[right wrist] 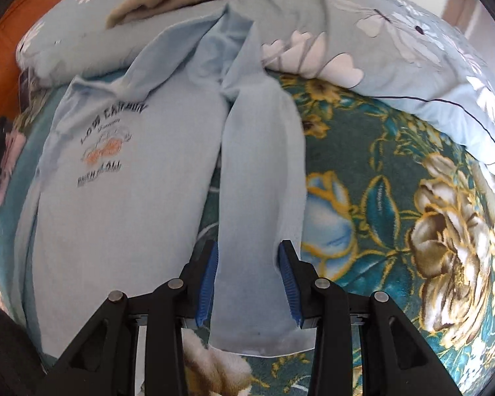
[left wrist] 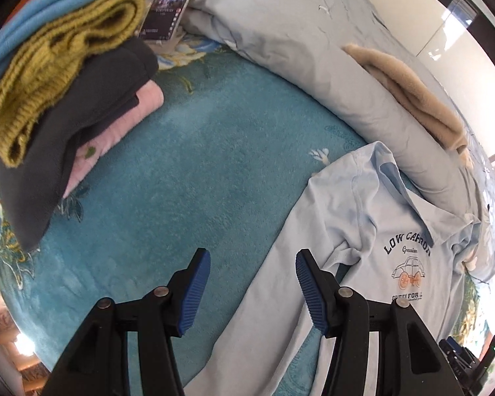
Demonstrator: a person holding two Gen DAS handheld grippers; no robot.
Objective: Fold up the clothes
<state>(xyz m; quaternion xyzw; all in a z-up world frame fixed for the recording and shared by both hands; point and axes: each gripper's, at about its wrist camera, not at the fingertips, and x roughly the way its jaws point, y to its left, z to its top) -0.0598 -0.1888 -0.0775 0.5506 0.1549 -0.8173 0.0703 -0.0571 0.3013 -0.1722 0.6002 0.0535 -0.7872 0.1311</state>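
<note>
A light blue long-sleeved shirt [left wrist: 373,231] with a "LOW CARBON" car print lies spread on the teal bedspread [left wrist: 188,171]. In the right wrist view the shirt [right wrist: 122,178] lies left of centre and its right sleeve [right wrist: 264,171] runs straight down towards me. My right gripper [right wrist: 248,257] is open, its jaws either side of the sleeve near the cuff. My left gripper [left wrist: 252,270] is open and empty, hovering over the shirt's left edge and the bedspread.
A pile of folded clothes [left wrist: 66,76] in blue, olive, dark grey and pink stands at the left. A phone [left wrist: 168,10] leans against the rolled pale blue duvet [left wrist: 280,43]. A beige garment [left wrist: 409,92] lies on the duvet.
</note>
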